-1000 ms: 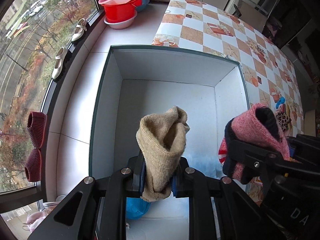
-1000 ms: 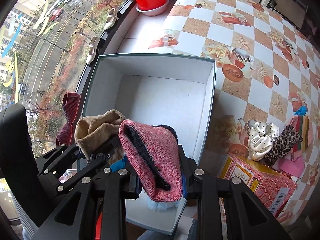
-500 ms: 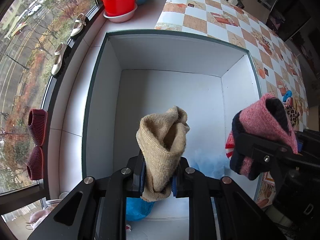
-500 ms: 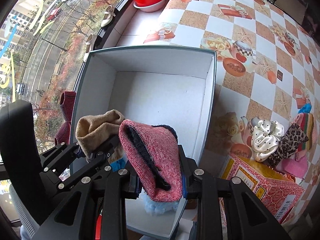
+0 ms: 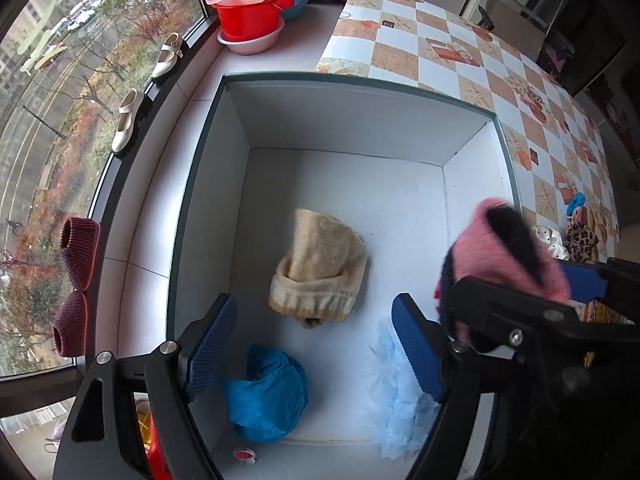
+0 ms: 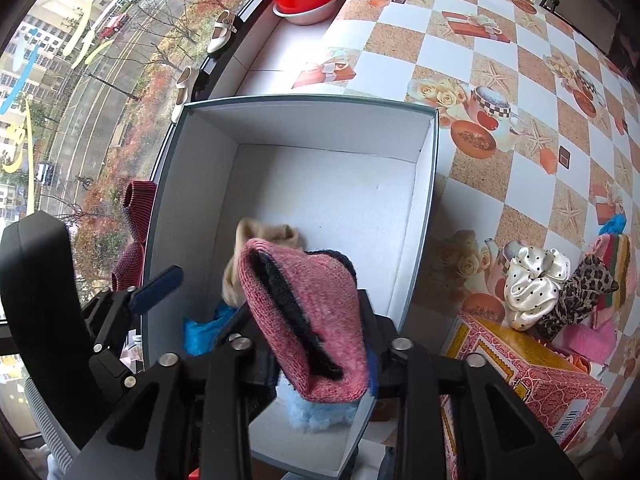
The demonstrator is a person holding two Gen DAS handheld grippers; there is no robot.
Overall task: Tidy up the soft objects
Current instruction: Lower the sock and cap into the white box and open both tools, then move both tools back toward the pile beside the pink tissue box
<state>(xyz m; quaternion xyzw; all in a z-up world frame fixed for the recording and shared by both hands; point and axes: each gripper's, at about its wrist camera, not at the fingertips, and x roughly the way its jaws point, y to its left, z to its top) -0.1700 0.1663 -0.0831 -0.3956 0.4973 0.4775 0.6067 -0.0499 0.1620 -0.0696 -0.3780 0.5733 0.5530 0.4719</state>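
Observation:
A white box with a teal rim (image 5: 200,200) lies under both grippers. My left gripper (image 5: 312,346) is open and its jaws are still spreading, blue pads far apart with nothing between them. The beige knit sock (image 5: 320,268) lies crumpled inside the box just beyond the pads. A blue cloth (image 5: 266,396) and a pale blue fluffy piece (image 5: 400,392) rest at the box's near end. My right gripper (image 6: 316,360) hovers over the box's near right corner, jaws opening. The pink sock with a black lining (image 6: 304,320) still stands loosely between them.
On the chequered tablecloth (image 6: 500,100), right of the box, lie a white dotted scrunchie (image 6: 532,288), a leopard scrunchie (image 6: 588,292) and a red patterned carton (image 6: 520,384). Red basins (image 5: 248,12), pale shoes (image 5: 128,128) and maroon slippers (image 5: 76,280) line the windowsill on the left.
The left jaws have sprung apart and the beige sock has dropped from them into the box. The right jaws have widened slightly around the pink sock, which looks blurred.

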